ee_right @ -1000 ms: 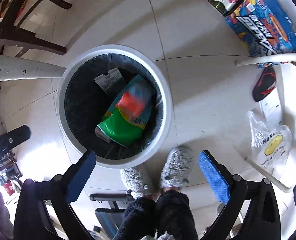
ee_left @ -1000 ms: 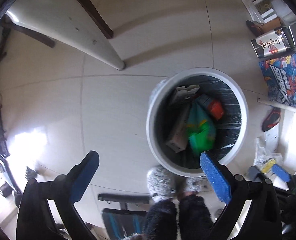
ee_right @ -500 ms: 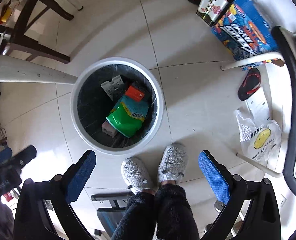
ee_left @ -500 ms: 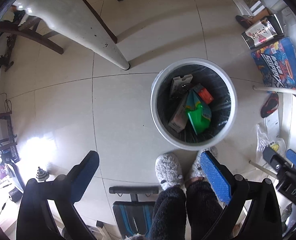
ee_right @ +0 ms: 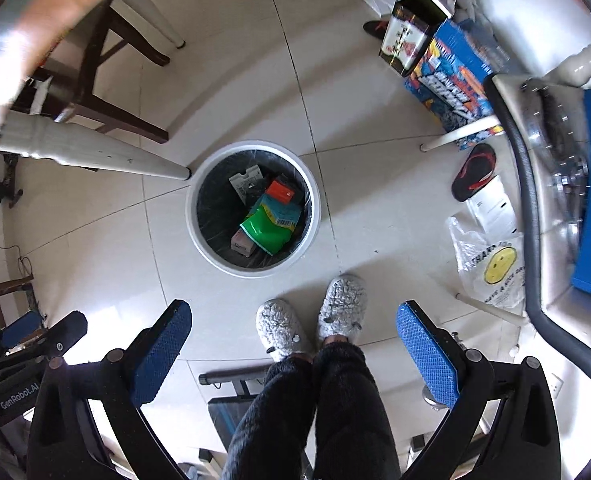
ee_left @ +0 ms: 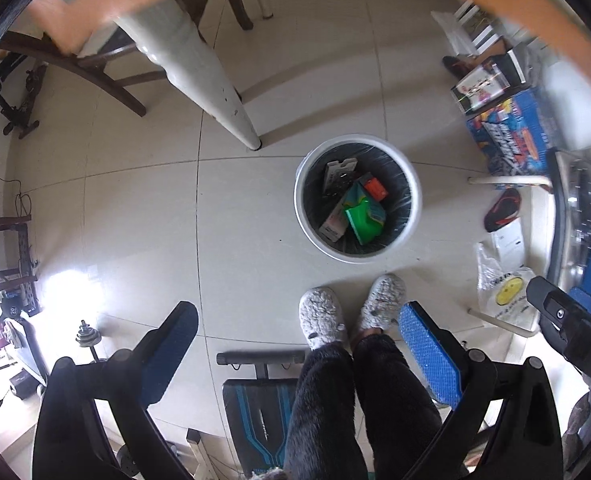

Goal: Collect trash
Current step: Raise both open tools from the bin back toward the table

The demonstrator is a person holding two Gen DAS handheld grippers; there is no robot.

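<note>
- Left wrist view: left gripper (ee_left: 297,354) points straight down at the floor, jaws wide apart, nothing between them.
- Bin (ee_left: 414,204), white rim with dark liner, stands on the tiles ahead of the gripper, well apart from it.
- In the bin: green bag (ee_left: 362,216), red box (ee_left: 376,189) just beyond it, white card (ee_left: 337,172) at the far side, pale carton (ee_left: 333,222) left of the bag.
- Slippers (ee_left: 321,322) sit near the bin's close edge; white table leg (ee_left: 215,92) lands just left of the bin's far side.
- Blue box (ee_left: 509,136) and yellow-print plastic bag (ee_left: 503,296) lie right of the bin.
- Right wrist view: right gripper (ee_right: 293,354) also faces down, jaws spread wide, holding nothing.
- Bin (ee_right: 193,216) is ahead and slightly left, well apart from the fingers.
- Same contents: green bag (ee_right: 269,226), red box (ee_right: 281,192), white card (ee_right: 245,178), carton (ee_right: 241,244).
- Slippers (ee_right: 341,306) just on the near side of the bin; table leg (ee_right: 95,152) ends touching or just beside its left rim, cannot tell which.
- Sandal (ee_right: 473,172), plastic bag (ee_right: 491,270) and blue box (ee_right: 451,76) are right of the bin.
</note>
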